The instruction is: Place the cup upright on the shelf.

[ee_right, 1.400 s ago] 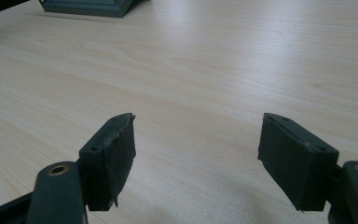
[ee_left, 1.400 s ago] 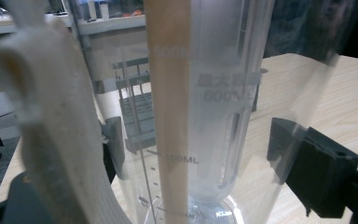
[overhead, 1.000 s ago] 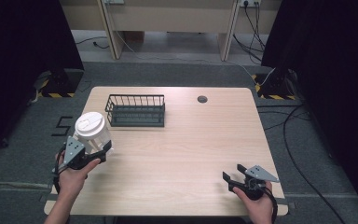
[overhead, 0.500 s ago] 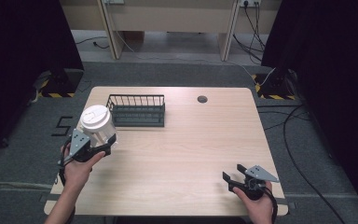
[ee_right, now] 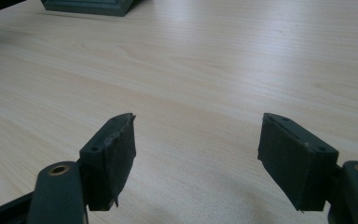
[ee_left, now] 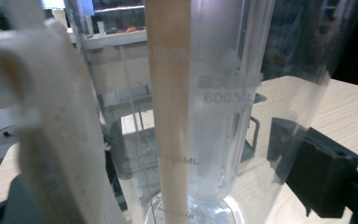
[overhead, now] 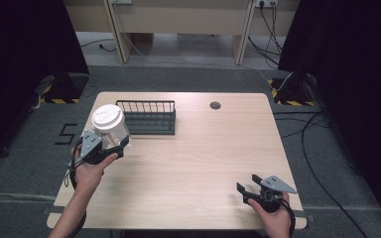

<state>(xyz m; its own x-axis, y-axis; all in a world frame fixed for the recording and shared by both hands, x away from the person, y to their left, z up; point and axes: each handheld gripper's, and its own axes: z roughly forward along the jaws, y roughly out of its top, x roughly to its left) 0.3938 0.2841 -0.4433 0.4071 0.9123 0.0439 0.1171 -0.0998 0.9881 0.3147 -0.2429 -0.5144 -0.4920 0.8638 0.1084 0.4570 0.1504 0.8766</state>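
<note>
Since half a second ago, left gripper (overhead: 110,147) and its load have shifted up and slightly right in the high view, closer to the wire basket (overhead: 147,117); one second ago they sat lower still, toward the table's left edge. Right gripper (overhead: 256,190) unchanged across all three frames.

Left hand (overhead: 88,169): forearm enters from lower left of the high view and angles up to the gripper. Jaws clamped on a clear measuring cup (overhead: 110,125) with a white lid, held off the table (overhead: 198,163) and roughly upright. Cup now sits in the left-centre of the frame, just beside the basket's left end, lid overlapping the basket's corner in this view; contact cannot be judged.

Left gripper view: the transparent cup wall (ee_left: 223,93) is right against the lens, with printed graduation marks legible in part ("600", "ML"). One black jaw is visible at lower right, pressed against the cup. Basket seen blurred through the plastic.

Right hand (overhead: 273,218): low at lower right of the high view, gripper near the table's front edge. Right gripper view (ee_right: 196,154): jaws wide apart, holding nothing, bare wood between them; basket corner (ee_right: 88,6) at top left.
</note>
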